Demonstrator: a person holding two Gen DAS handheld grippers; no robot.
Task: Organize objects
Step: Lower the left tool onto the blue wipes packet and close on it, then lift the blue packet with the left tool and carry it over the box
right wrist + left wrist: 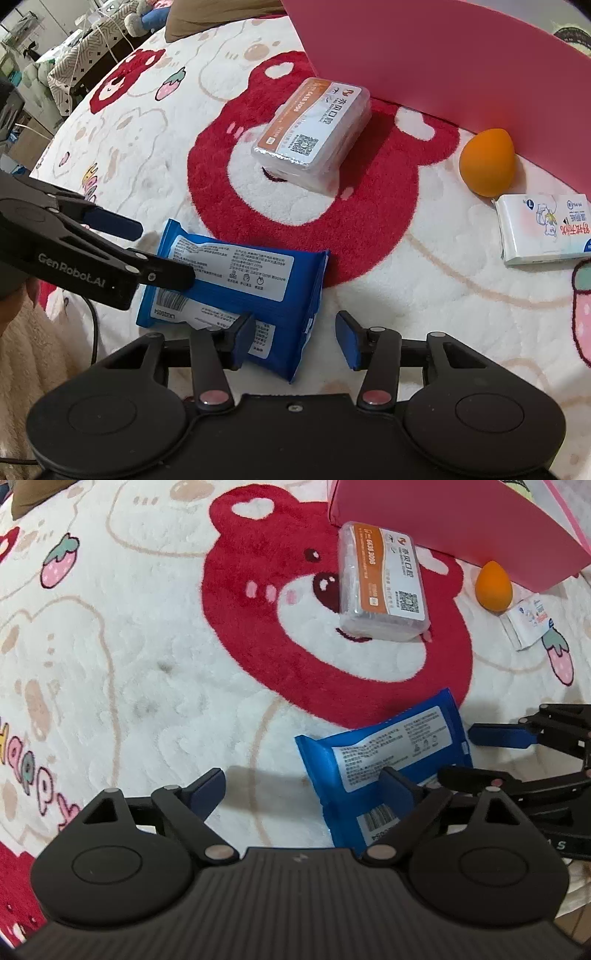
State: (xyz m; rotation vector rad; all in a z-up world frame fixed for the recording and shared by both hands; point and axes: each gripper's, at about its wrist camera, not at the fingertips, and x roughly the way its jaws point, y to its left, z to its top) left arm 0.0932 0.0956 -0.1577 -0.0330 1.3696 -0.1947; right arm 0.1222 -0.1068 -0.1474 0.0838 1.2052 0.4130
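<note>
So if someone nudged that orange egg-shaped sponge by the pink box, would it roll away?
Probably a little. The orange sponge is rounded with a tapered tip, so it would likely wobble in a curve, not roll straight. The fluffy blanket should slow it. It looks soft and light, likely squashing if gripped.

"GenRobot.AI" is printed in white on the left tongs' (pixel 168 254) black arm. "Happy" in coloured letters stands on the bear-print blanket (pixel 110 664), at nine o'clock. Blue packet's (pixel 240 280) label is too small to read.
</note>
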